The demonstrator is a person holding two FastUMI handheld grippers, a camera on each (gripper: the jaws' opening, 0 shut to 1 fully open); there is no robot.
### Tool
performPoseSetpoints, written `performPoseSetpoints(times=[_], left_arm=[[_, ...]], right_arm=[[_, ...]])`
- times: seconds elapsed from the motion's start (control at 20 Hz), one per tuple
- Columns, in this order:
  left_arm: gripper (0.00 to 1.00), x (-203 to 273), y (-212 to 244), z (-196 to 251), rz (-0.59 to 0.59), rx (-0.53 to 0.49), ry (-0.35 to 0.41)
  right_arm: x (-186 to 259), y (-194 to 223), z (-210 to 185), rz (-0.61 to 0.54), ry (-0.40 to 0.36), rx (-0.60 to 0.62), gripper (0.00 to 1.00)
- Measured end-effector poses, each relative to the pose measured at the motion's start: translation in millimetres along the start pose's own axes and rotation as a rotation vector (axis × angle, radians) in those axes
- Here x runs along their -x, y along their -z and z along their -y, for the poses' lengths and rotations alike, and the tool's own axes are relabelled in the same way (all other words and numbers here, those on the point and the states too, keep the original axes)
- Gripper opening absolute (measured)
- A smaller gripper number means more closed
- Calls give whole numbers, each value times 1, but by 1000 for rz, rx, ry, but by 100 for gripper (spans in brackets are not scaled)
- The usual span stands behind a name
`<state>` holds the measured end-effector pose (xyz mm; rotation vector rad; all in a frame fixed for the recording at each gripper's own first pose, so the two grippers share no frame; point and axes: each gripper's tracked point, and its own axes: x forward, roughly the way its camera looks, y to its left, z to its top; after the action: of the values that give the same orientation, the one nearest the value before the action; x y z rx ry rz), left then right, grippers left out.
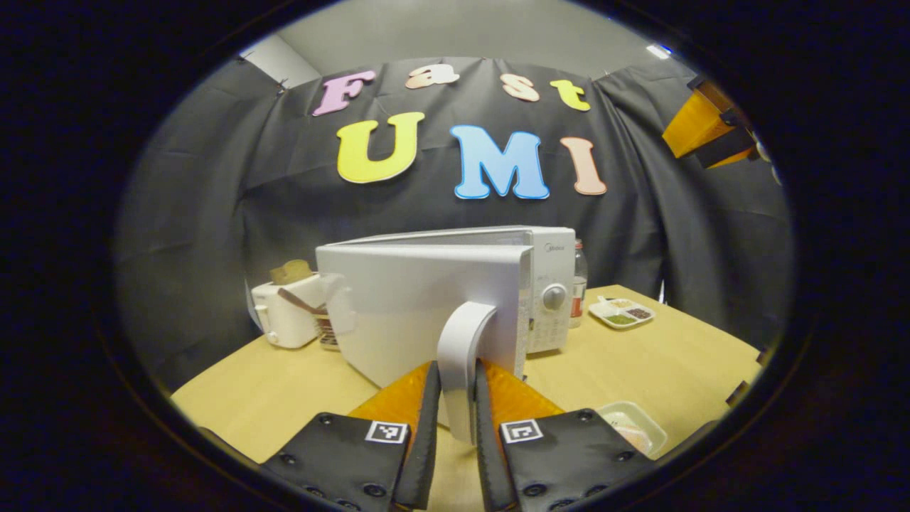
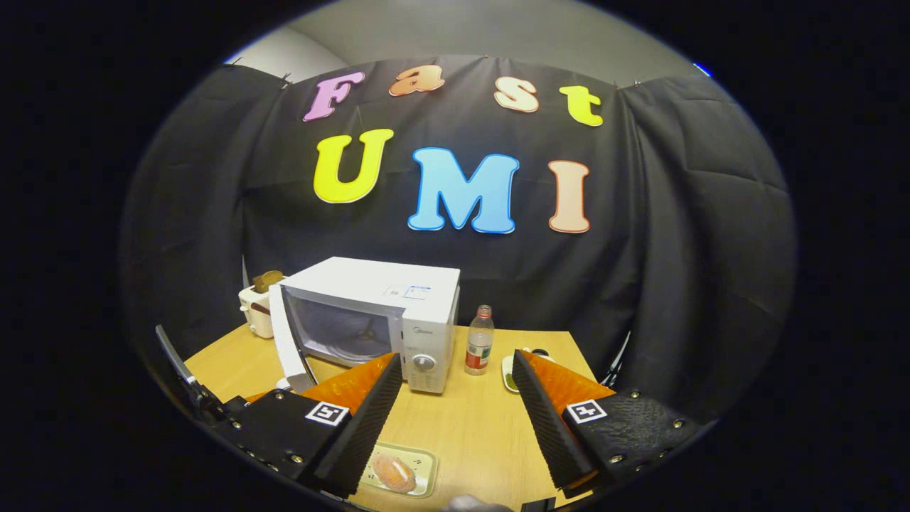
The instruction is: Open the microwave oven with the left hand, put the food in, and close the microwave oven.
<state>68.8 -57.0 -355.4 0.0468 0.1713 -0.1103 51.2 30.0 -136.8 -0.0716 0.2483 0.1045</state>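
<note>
Your microwave point(image 2: 370, 320) sits at frame centre-left, door point(image 1: 426, 313) swung partly open; your left gripper point(image 1: 455, 398) is clenched on its upright handle point(image 1: 458, 355); the food tray point(image 2: 398, 469) lies low-centre, directly under your spread right gripper point(image 2: 455, 398)

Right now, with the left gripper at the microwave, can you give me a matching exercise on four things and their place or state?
Things:
1. white microwave door
2. left gripper
3. right gripper
4. clear plastic bottle with red label

Place or state:
A. open, hovering above the food tray
B. swung partly open
C. standing on the wooden table, right of the microwave
D. shut on the white door handle

Pairs: 1-B, 2-D, 3-A, 4-C
</note>
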Motion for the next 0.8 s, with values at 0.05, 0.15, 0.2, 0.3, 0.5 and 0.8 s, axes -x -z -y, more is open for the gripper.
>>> performPoseSetpoints(times=[0.05, 0.15, 0.2, 0.3, 0.5, 0.8], left_arm=[[40, 9, 8, -13, -17, 8, -28], [63, 25, 18, -44, -43, 14, -81], [78, 32, 21, -59, -46, 17, -96], [99, 46, 17, -79, -41, 18, -125], [99, 73, 10, -122, -21, -58, -212], [93, 103, 13, -186, -43, -66, -303]], right_arm=[[1, -1, -10, 3, -21, 7, 95], [4, -2, -24, 11, -47, 25, 94], [3, -1, -33, 13, -63, 34, 95], [2, 5, -46, 4, -92, 48, 95], [-3, 22, -76, -24, -153, 39, 96], [-10, 63, -103, -84, -211, 49, 95]])
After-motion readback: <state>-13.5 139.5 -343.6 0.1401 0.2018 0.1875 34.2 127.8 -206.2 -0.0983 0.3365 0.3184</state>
